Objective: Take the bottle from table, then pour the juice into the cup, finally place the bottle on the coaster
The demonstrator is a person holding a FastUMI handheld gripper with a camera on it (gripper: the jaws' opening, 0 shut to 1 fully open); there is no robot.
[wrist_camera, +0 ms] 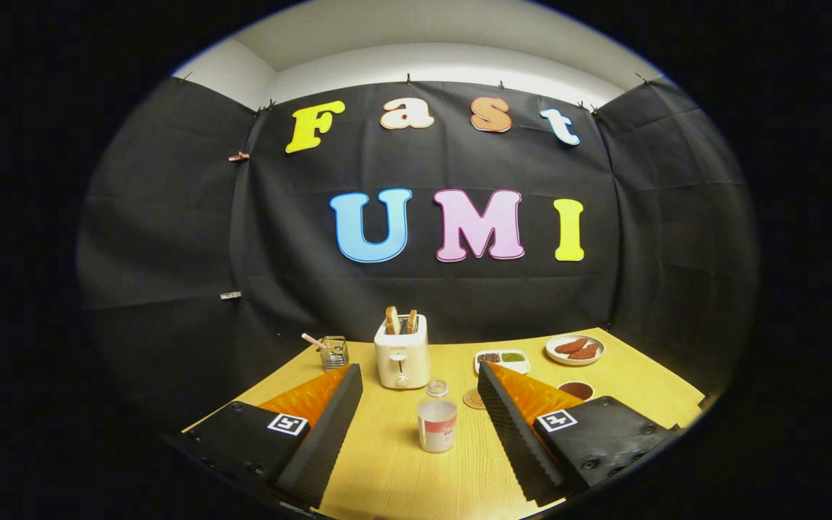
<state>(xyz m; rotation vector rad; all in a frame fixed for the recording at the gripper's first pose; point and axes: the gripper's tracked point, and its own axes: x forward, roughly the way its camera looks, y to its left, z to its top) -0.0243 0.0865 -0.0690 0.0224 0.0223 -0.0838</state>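
Note:
My gripper [419, 368] is open, its fingers spread wide and low over the yellow table [387, 469]. Between the fingers stands a white cylindrical vessel with a red label [437, 426], touching neither finger. Directly behind it is a smaller clear vessel with a round top [437, 388]. From this angle I cannot tell which of the two is the bottle and which the cup. A round cork-coloured coaster [473, 399] lies flat just right of the clear vessel, beside the right finger's tip.
A white toaster [402, 354] with two slices in it stands beyond the vessels. To its left is a wire basket [334, 353]. A divided dish [501, 359], a plate of sausages [575, 349] and a small sauce bowl [576, 391] sit at the right.

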